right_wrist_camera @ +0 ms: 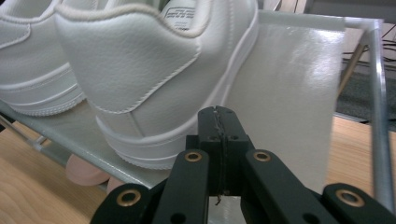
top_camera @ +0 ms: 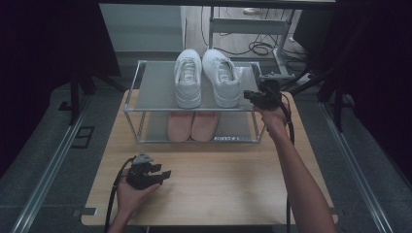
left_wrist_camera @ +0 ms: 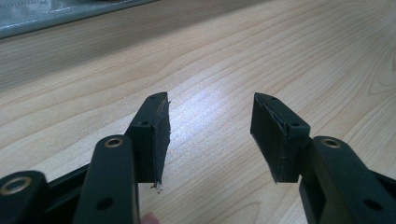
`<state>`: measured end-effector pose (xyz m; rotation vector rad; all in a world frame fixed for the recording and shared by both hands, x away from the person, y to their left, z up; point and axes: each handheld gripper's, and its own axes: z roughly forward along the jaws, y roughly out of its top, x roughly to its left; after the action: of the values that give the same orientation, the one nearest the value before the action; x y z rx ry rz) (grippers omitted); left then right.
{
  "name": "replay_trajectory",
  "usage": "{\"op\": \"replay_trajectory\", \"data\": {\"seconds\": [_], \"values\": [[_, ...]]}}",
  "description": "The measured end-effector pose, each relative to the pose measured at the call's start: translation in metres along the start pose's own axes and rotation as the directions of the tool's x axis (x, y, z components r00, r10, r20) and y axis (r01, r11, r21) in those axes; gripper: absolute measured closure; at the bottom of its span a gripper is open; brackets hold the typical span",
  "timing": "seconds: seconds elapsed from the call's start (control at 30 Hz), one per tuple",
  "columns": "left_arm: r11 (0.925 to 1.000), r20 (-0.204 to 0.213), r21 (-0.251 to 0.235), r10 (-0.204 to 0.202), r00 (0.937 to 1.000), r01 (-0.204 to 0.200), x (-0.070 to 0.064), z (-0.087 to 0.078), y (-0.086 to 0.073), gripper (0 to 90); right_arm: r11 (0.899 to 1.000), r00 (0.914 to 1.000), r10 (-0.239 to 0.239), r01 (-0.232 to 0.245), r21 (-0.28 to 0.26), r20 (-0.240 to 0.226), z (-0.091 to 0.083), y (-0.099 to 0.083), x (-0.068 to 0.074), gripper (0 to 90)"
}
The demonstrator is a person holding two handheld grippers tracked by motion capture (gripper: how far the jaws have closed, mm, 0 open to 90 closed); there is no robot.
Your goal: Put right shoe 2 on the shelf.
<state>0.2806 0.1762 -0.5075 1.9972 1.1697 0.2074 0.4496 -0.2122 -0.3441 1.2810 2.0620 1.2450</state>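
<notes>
Right claw [right_wrist_camera: 219,140] is clenched on nothing, sitting just behind the heel of the right white sneaker [top_camera: 222,76] on the rack's [top_camera: 160,87] top shelf. I'd open up before grabbing the heel. Left claw [left_wrist_camera: 210,135] rests released over the table [top_camera: 218,179].

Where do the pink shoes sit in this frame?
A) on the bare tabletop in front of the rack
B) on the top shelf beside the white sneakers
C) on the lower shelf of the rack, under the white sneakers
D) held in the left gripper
C: the pink shoes lie on the lower shelf of the shoe rack, directly below the white sneakers on the top shelf.
</notes>
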Motion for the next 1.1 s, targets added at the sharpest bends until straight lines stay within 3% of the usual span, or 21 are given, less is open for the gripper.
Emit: {"op": "replay_trajectory", "data": {"seconds": [0.1, 0.17, 0.33, 0.5, 0.8, 1.1], "values": [[1.0, 0.003, -0.006, 0.006, 1.0, -0.006, 0.001, -0.002, 0.0, 47.8, 1.0, 0.9999, -0.01, 0.01, 0.005, -0.004, 0.005, 0.0, 0.006, 89.8], [0.9999, 0.003, -0.009, 0.005, 1.0, -0.005, 0.001, -0.002, 0.0, 47.8, 1.0, 0.9995, -0.023, 0.023, 0.005, 0.021, 0.007, 0.001, 0.01, 89.8], [1.0, 0.001, -0.005, -0.002, 1.0, 0.002, 0.001, -0.002, 0.0, 47.8, 1.0, 0.9998, -0.014, 0.014, 0.0, 0.014, 0.007, 0.002, 0.011, 89.9], [1.0, 0.001, -0.002, -0.002, 1.0, 0.002, 0.0, -0.001, 0.0, 47.8, 1.0, 0.9997, -0.012, 0.012, -0.011, -0.02, 0.009, 0.003, 0.016, 89.9], [0.9999, 0.002, 0.011, 0.013, 0.9999, -0.013, -0.001, 0.003, 0.0, 47.8, 1.0, 0.9997, 0.002, -0.002, -0.021, -0.025, 0.008, 0.003, 0.018, 89.9], [0.9998, 0.004, 0.013, 0.014, 0.9999, -0.014, -0.001, 0.004, 0.0, 47.8, 1.0, 0.9967, -0.014, 0.012, -0.022, -0.08, 0.011, 0.004, 0.031, 89.9]]}}
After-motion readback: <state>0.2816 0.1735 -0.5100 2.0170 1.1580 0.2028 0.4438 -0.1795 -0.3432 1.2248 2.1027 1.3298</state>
